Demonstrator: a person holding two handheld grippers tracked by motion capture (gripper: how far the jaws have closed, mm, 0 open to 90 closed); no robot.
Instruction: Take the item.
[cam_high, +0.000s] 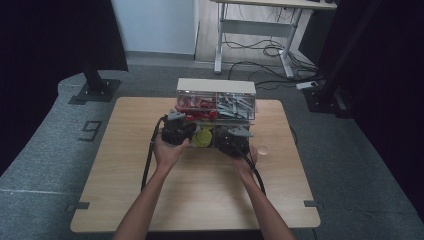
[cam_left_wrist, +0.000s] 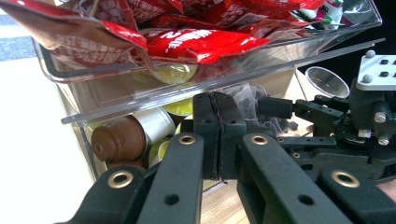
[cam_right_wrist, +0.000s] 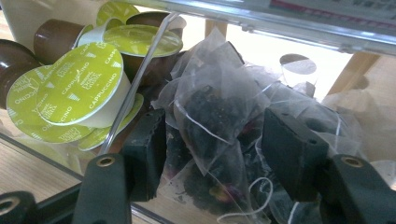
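A clear two-tier organizer (cam_high: 216, 86) stands at the table's far middle. Its upper tier holds red packets (cam_high: 195, 105) (cam_left_wrist: 201, 42) and grey packets (cam_high: 235, 106). The lower tier holds green-lidded coffee capsules (cam_high: 203, 136) (cam_right_wrist: 79, 88), a brown capsule (cam_left_wrist: 119, 137) and mesh tea bags (cam_right_wrist: 212, 112). My left gripper (cam_high: 177, 123) (cam_left_wrist: 219, 135) is shut, pads pressed together, just in front of the lower tier, and I see nothing between them. My right gripper (cam_high: 235, 135) (cam_right_wrist: 219, 156) is open inside the lower tier, one jaw on each side of a tea bag.
A small clear cup (cam_high: 263, 148) (cam_left_wrist: 328, 81) sits on the table just right of the right gripper. The wooden table (cam_high: 200, 200) has bare room in front and to both sides. A desk and cables are on the floor behind.
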